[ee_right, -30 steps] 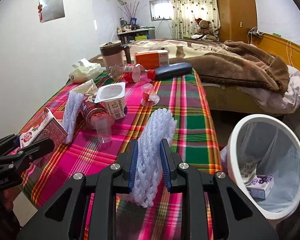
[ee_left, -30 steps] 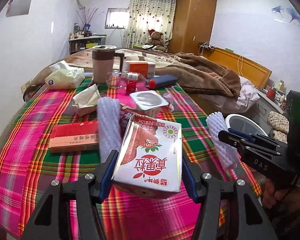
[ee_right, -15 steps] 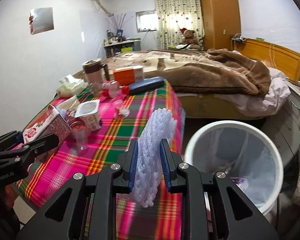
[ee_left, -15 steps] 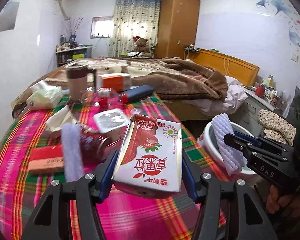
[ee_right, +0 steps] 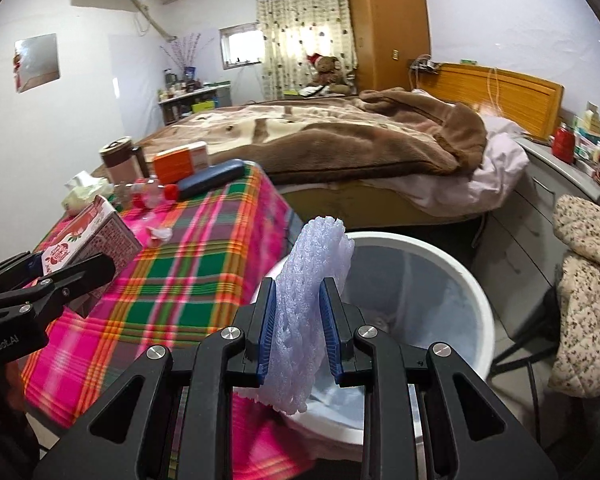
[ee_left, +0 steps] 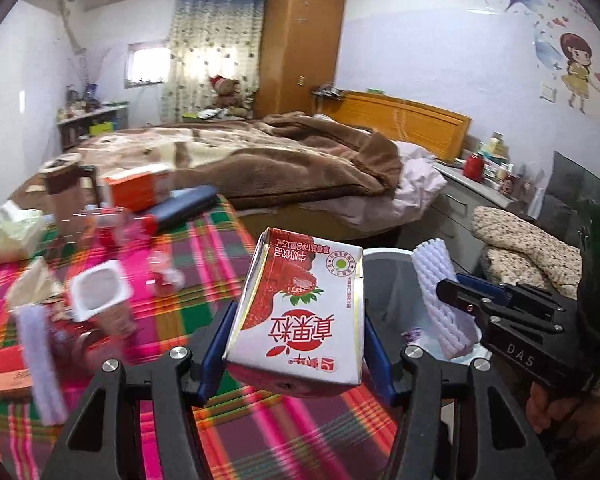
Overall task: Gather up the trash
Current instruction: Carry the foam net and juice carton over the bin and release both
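Now, change since a second ago: both views have swung from the plaid table (ee_left: 172,316) toward the white bin (ee_right: 452,264), which fills far more of the right-wrist view than before; the tabletop litter has slid to the left of each frame.
Table litter, far left: a foam sleeve (ee_left: 40,364), a yogurt cup (ee_left: 98,294) and a blue case (ee_left: 188,204) lie on the cloth, blurred.
Left gripper (ee_left: 296,344): its blue pads pinch a strawberry milk carton (ee_left: 300,312) by its two side faces, same hold as earlier; the printed face points at the camera, upside down.
Carton's place: between the fingers, clear of the cloth, over the table's edge just beside the bin's rim.
Right gripper (ee_right: 300,320): fingers pressed tight on a white foam net (ee_right: 308,304), as before.
Net's place: squeezed at mid-length between the pads, its top standing above them and its lower end hanging below, over the near side of the bin's mouth.
Bin: stands on the floor between table and bed (ee_right: 340,140), lined, scraps at the bottom.
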A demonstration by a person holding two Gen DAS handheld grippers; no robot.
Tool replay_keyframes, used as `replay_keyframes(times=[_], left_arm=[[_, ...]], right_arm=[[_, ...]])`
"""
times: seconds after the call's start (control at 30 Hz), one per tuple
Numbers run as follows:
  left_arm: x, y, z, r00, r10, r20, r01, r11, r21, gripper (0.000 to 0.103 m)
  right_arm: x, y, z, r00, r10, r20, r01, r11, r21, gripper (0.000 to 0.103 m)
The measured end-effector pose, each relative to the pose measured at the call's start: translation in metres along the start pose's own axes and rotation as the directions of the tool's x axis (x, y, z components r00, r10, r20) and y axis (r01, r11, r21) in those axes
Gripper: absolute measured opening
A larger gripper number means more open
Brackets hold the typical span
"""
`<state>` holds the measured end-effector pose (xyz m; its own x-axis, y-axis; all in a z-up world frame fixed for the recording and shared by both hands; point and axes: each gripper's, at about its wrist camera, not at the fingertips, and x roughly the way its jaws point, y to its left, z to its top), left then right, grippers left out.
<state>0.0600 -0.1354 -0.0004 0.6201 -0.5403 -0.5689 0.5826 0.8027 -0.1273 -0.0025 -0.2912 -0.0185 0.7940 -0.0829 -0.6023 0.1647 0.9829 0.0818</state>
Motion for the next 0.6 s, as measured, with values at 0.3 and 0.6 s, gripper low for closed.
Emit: replay_keyframes(times=[0.3, 0.6], left_arm=[[0.047, -0.042, 0.008, 0.996, -0.063, -0.057, 0.066, 0.996, 0.057, 0.060], [0.086, -0.069, 0.009, 0.988, -0.101, -0.115, 0.110, 0.991, 0.077, 0.060]], right_arm=[[0.011, -0.039, -0.006, 0.997, -0.063, -0.050, 0.065, 0.997, 0.042, 0.023], [0.026, -0.062, -0.012, 0.990, -0.087, -0.112, 0.094, 0.994, 0.055, 0.023]])
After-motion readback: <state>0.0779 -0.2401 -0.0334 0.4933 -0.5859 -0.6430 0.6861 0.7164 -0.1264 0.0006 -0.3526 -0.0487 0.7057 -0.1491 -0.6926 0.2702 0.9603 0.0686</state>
